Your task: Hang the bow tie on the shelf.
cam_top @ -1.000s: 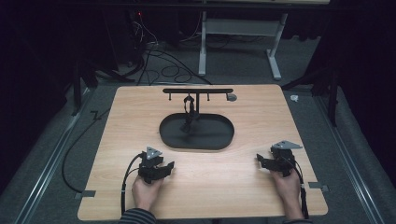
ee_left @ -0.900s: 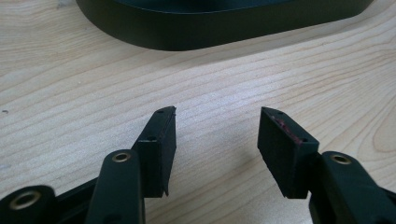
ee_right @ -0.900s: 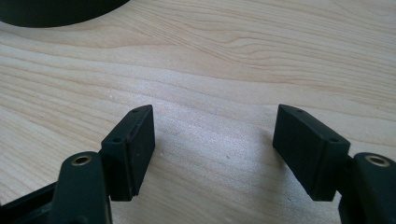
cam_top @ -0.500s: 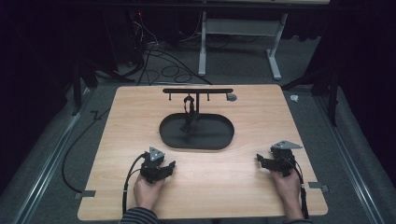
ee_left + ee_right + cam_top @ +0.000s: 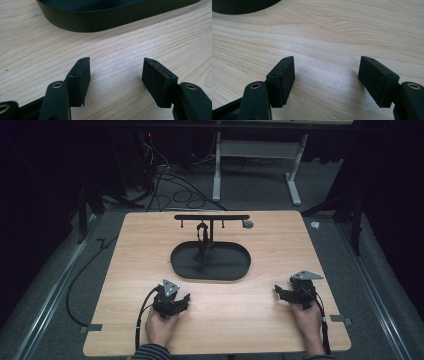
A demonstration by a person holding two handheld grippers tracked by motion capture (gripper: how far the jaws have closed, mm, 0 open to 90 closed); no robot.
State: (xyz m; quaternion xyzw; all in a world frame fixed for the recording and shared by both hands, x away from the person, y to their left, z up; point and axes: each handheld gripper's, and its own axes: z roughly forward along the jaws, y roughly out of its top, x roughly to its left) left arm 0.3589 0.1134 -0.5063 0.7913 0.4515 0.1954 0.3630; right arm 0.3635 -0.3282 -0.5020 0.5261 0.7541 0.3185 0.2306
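A light wood-grain surface [image 5: 280, 245] stands in the middle of a dim room, lit from above so that it is bright against its dark surroundings. The floor [image 5: 250, 190] around it is grey carpet. Behind the surface, the white metal legs of another table [image 5: 216, 170] stand on the carpet, and a tangle of black cables [image 5: 170, 185] lies beside them. Metal rails [image 5: 45, 305] run along the floor at the left and at the right. Black curtains or dark walls close off both sides and the back.

Black tray [image 5: 210, 270] mid-table, bare wood [image 5: 125, 250] around
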